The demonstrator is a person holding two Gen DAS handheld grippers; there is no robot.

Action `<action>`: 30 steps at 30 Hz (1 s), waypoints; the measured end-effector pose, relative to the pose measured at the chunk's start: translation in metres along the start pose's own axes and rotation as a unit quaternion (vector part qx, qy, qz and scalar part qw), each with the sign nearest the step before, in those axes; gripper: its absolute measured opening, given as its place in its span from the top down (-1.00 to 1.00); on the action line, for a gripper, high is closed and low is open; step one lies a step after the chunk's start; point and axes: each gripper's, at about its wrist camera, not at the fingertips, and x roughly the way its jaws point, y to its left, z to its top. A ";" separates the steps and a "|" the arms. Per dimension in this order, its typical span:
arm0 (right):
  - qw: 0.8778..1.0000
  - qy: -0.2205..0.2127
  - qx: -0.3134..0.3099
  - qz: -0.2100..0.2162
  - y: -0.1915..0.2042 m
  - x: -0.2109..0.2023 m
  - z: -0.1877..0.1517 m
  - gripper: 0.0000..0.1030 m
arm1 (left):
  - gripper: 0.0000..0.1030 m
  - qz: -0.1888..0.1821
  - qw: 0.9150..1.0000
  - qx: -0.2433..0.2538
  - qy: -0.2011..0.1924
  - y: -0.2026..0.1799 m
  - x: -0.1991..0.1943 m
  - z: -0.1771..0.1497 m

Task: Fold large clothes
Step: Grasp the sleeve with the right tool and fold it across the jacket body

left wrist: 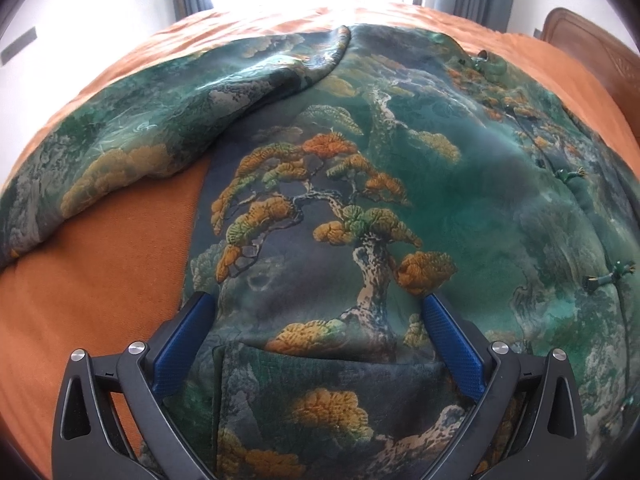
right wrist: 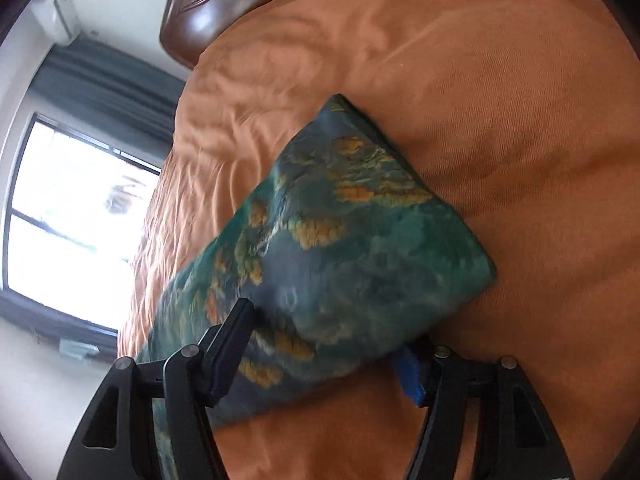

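Item: left gripper (left wrist: 316,320). I have its jaws spread wide, the blue pads (left wrist: 182,344) standing on either side of the printed pine trunk; nothing is pinched between them. It hangs over the near hem of the garment (left wrist: 360,184).

Item: right gripper (right wrist: 328,348). I see its jaws parted, with a sleeve (right wrist: 340,240) of the same green printed cloth lying between them. The left finger (right wrist: 232,340) overlaps the fabric and the right blue pad (right wrist: 412,376) peeks out from under its edge. I judge the pads are not pressing, so I count it as ungripped. This view is smeared and tilted.

Item: the garment, a large green jacket with orange pine print and knotted frog buttons (left wrist: 608,276), spread front-up on the orange bedspread (left wrist: 100,272). The other sleeve (left wrist: 168,120) is flopped in a soft roll toward the chest.

Risks, as I judge them:
- The right jaws closing now could catch only the top layer, so the sleeve would peel open when lifted.
- The lower pad could snag the bedspread along with the sleeve and drag it.
- The slick-looking cloth may slide and spoil any crease.

Edges and room: the carved wooden headboard (right wrist: 208,4) sits well beyond the right sleeve; bare bedspread lies all round the cuff. The window (right wrist: 76,220) side is far off. Open bedding left of the hem gives the left gripper free travel.
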 end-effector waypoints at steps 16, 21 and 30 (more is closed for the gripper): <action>0.915 -0.031 -0.395 0.070 0.287 -0.079 -0.113 0.77 | -0.99 -0.082 0.992 -0.054 -0.075 0.015 -0.082 -0.009; 0.878 0.017 -0.468 0.095 0.364 -0.020 -0.203 0.78 | -0.99 -0.087 0.989 -0.063 -0.101 0.022 -0.106 -0.012; 0.840 0.117 -0.527 0.062 0.366 0.088 -0.339 0.78 | -0.99 -0.068 0.990 -0.071 -0.097 0.044 -0.116 -0.020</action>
